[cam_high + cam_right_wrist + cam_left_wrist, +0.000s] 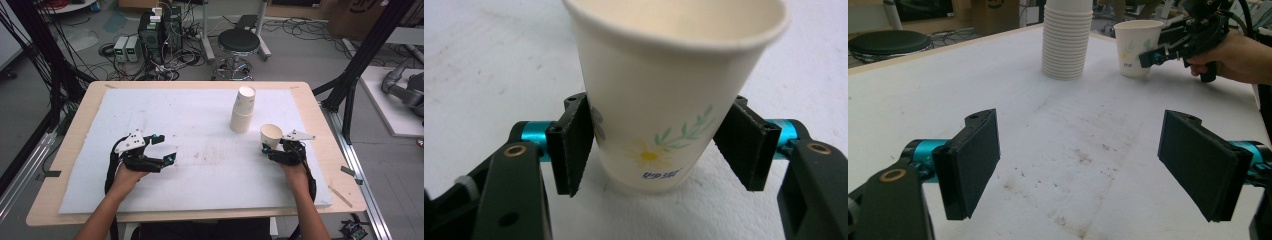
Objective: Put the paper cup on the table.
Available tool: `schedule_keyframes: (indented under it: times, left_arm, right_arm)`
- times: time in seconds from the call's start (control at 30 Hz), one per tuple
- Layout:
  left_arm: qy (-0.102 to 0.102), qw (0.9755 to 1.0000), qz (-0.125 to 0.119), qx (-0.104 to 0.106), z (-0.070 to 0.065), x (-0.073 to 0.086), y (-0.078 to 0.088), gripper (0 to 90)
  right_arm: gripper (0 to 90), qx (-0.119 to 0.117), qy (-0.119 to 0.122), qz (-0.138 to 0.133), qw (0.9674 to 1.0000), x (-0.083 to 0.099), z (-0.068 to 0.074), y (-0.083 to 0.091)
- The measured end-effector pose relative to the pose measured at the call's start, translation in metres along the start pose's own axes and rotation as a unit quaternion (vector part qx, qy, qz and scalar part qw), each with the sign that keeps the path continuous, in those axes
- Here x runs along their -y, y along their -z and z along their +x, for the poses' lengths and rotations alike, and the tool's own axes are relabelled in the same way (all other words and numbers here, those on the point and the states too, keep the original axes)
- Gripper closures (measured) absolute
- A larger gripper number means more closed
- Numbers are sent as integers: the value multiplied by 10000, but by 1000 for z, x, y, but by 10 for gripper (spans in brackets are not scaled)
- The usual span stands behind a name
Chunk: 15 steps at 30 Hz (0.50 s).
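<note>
White-padded table [150, 110]: cup [271, 135] stands upright at right, axis vertical, just beside the cup stack [243, 110]. Right gripper [274, 150] straddles cup low on wall; left pad touches, right pad shows slight gap, so grip looks loose. Left gripper [162, 148] wide open, empty, well apart.

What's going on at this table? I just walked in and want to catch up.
A person works two handheld grippers over a white mat. The right gripper has a single flowered paper cup standing upright between its jaws, beside a stack of cups. The left pad touches it; the right looks barely apart. The left gripper is open with nothing between its jaws.
</note>
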State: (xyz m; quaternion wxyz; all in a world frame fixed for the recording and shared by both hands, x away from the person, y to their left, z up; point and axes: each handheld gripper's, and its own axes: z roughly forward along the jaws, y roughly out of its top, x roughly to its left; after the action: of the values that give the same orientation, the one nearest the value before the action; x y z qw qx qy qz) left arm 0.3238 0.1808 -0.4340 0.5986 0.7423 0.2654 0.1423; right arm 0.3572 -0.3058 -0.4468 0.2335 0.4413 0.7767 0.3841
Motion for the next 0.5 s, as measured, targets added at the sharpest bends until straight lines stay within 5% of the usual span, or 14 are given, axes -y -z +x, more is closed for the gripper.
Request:
schedule_keyframes:
  times: [0.13,0.3,0.5]
  left_arm:
    - [16,10000,9,-9,1,0,0,171]
    - [3,10000,18,-77,1,0,1,171]
    - [130,9996,-113,-210,6,0,6,162]
  right_arm:
    - [319,-21,92,72,9999,4,-2,3]
    - [209,-113,-212,96,9997,5,-5,9]
    - [199,-176,-73,277,9994,5,2,30]
